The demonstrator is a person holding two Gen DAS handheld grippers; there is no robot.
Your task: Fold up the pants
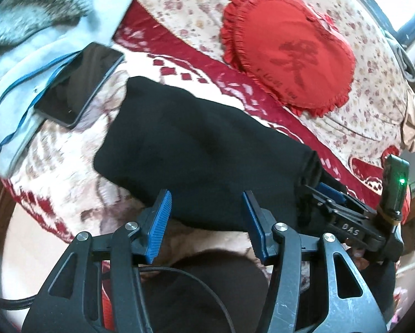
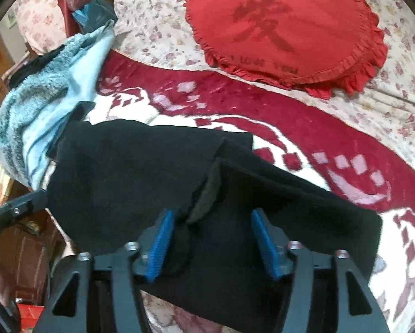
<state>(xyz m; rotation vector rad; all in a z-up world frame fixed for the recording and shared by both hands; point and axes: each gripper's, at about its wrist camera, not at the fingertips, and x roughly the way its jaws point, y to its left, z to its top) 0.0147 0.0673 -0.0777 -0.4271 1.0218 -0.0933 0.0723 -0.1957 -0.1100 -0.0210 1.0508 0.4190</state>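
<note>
Both the left gripper (image 1: pixel 206 208) and right gripper (image 2: pixel 213 230) stand spread, pinching nothing, so the folded black pants (image 2: pixel 140 166) may perhaps slide off the blanket (image 2: pixel 290 127) edge.

The left gripper (image 1: pixel 206 216) points steeply downward, its blue-padded fingers (image 1: pixel 160 222) spread apart and pressing on nothing; the right gripper (image 2: pixel 214 238) tilts down likewise, fingers (image 2: pixel 265 244) wide apart, clamping nothing; seen from the left wrist, the right gripper sits just beside the left.
</note>
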